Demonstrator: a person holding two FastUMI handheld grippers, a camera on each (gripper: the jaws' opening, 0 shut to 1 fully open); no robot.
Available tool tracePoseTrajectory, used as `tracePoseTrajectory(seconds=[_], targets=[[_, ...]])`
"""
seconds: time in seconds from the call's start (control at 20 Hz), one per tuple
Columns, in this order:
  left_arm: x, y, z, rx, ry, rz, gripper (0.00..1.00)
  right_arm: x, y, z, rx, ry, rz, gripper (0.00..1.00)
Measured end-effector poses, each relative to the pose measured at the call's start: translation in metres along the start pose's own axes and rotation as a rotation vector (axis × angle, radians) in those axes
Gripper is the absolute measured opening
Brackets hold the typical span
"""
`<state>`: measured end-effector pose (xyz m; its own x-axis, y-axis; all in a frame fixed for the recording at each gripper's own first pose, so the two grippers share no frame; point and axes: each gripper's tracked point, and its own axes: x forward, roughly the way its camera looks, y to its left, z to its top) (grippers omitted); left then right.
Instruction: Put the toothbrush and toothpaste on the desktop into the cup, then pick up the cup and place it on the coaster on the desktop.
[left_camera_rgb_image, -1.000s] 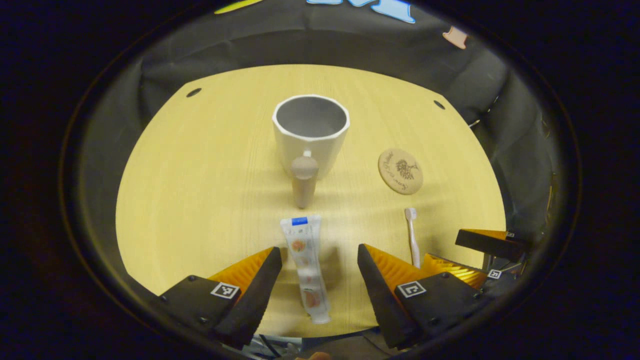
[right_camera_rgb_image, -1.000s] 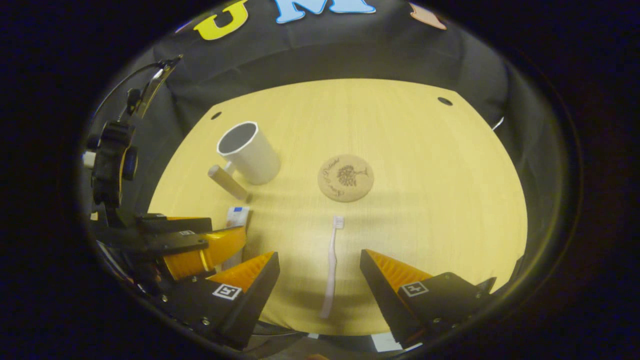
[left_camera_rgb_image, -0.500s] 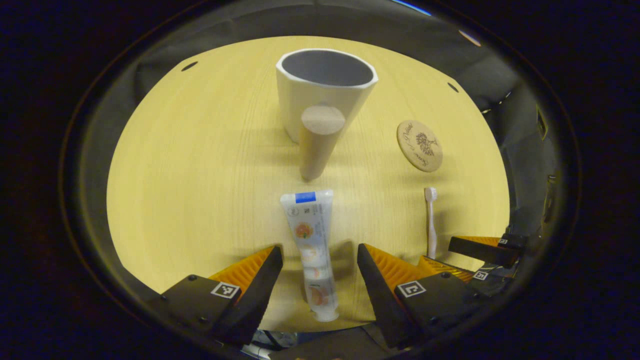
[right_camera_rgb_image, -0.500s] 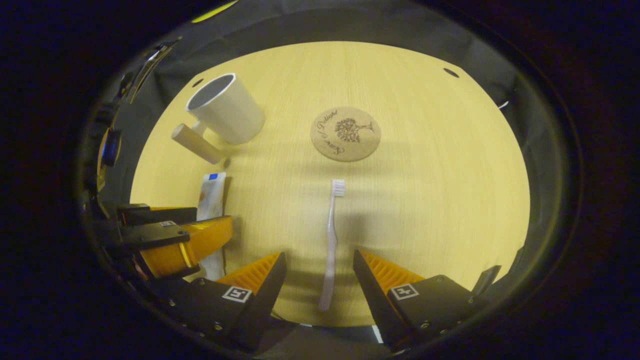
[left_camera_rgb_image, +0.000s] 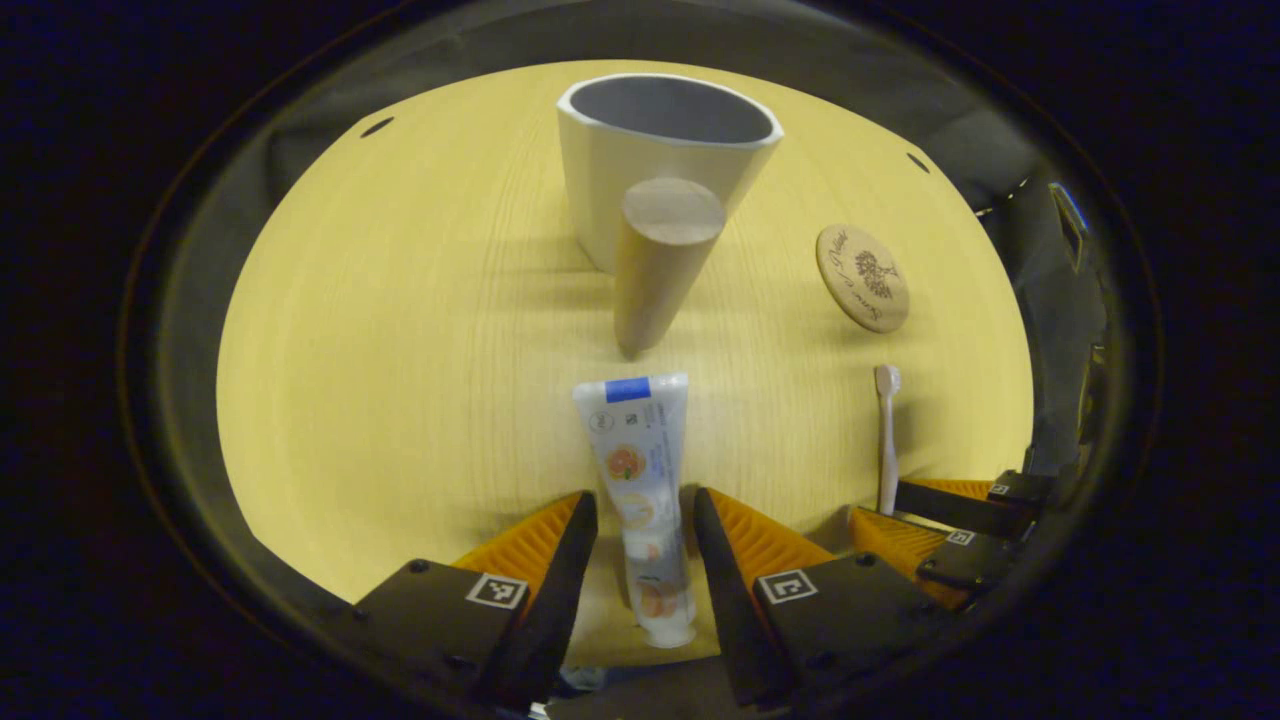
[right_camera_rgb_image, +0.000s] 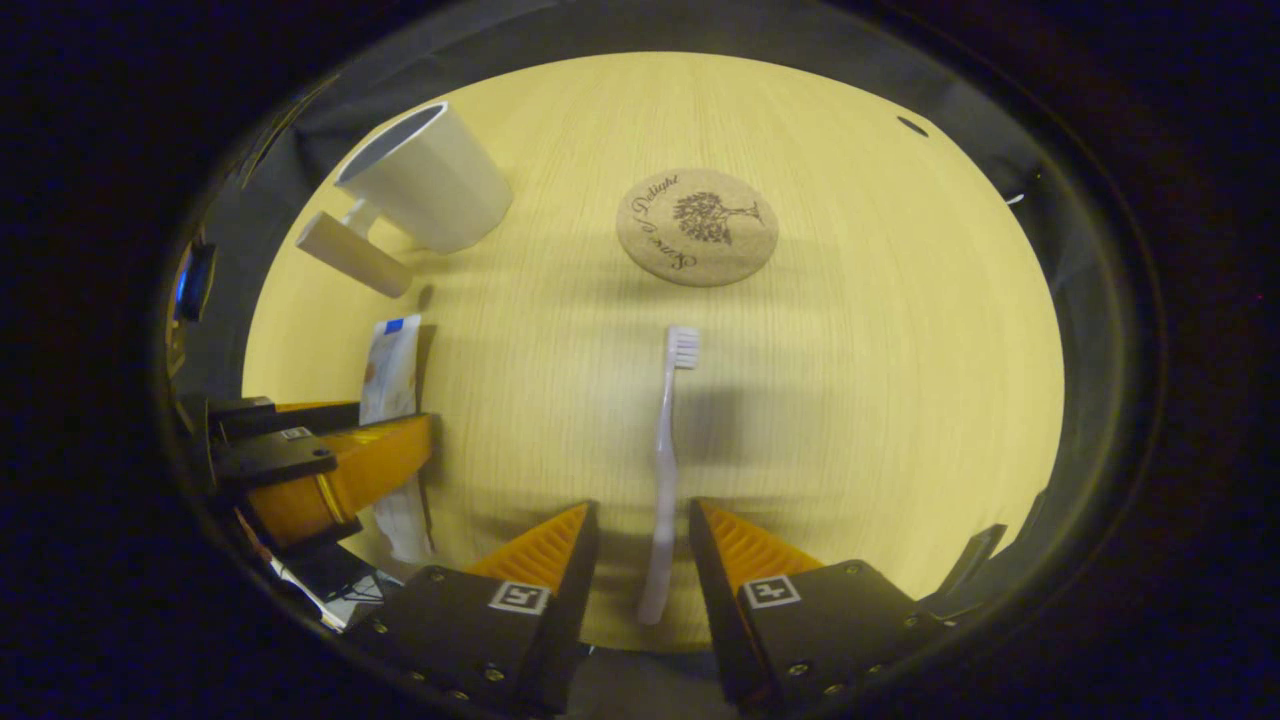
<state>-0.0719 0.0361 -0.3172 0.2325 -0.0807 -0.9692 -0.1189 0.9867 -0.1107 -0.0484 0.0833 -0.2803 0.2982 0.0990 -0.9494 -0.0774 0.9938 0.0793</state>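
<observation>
Lying flat at lower centre of the left gripper view, the toothpaste is sitting between the left gripper, fingers narrowly apart beside it. Right gripper is likewise straddling the toothbrush. Cup standing upper centre; coaster beyond the brush.

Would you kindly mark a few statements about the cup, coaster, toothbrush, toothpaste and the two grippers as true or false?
1. The cup stands on the coaster. False: it stands on the bare desktop, apart from the coaster.
2. The toothpaste lies between the left gripper fingers. True.
3. The toothbrush is inside the cup. False: it lies flat on the desktop.
4. The toothbrush handle runs between the right gripper fingers. True.
5. The cup holds nothing visible. True.
</observation>
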Motion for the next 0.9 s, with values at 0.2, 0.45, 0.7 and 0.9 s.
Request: tracePoseTrajectory(seconds=[0.2,0.45,0.7,0.9], targets=[[0.000,0.002,-0.002,0.023,0.001,0.006,0.51,0.003,-0.005,0.000,0.023,-0.004,-0.023,0.28],[0.000,0.001,-0.001,0.046,-0.021,0.016,0.35,0.004,-0.005,-0.002,0.082,-0.010,0.032,0.07],[-0.010,0.002,-0.001,0.000,-0.077,-0.034,0.22,0.004,-0.004,0.002,0.141,-0.047,0.107,0.04],[-0.013,0.000,0.001,-0.032,-0.141,-0.059,0.22,0.000,-0.003,0.004,0.140,-0.091,0.125,0.05]])
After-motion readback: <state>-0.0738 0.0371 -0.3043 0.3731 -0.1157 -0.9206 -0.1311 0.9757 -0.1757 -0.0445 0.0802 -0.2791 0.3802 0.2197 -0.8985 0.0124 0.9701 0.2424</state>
